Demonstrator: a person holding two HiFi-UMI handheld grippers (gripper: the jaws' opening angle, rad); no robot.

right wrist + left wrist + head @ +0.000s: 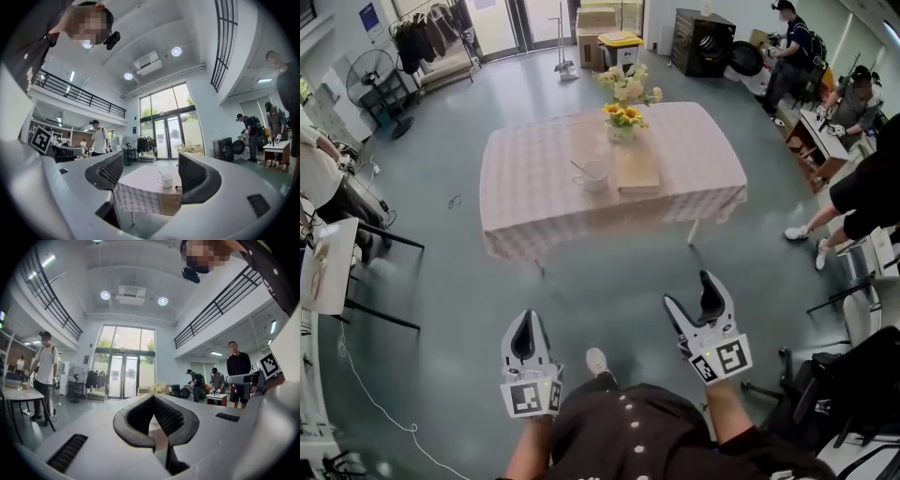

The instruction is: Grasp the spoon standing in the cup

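A white cup (594, 174) stands near the middle of a table (525, 187) covered in a pink checked cloth. A spoon (579, 168) stands in the cup, leaning to the left. In the right gripper view the cup (165, 180) and spoon (160, 174) show between the jaws, far ahead. Both grippers are held low over the floor, well short of the table. My left gripper (524, 317) has its jaws closed with nothing in them, and its tips (153, 397) meet. My right gripper (694, 292) is open and empty (149, 164).
A vase of yellow flowers (622, 120) and a flat brown board (637, 171) lie beside the cup. People stand and sit at the right (857, 192). A fan (379, 80), a desk (328, 267) and a cable are on the left. Chairs (853, 300) stand near right.
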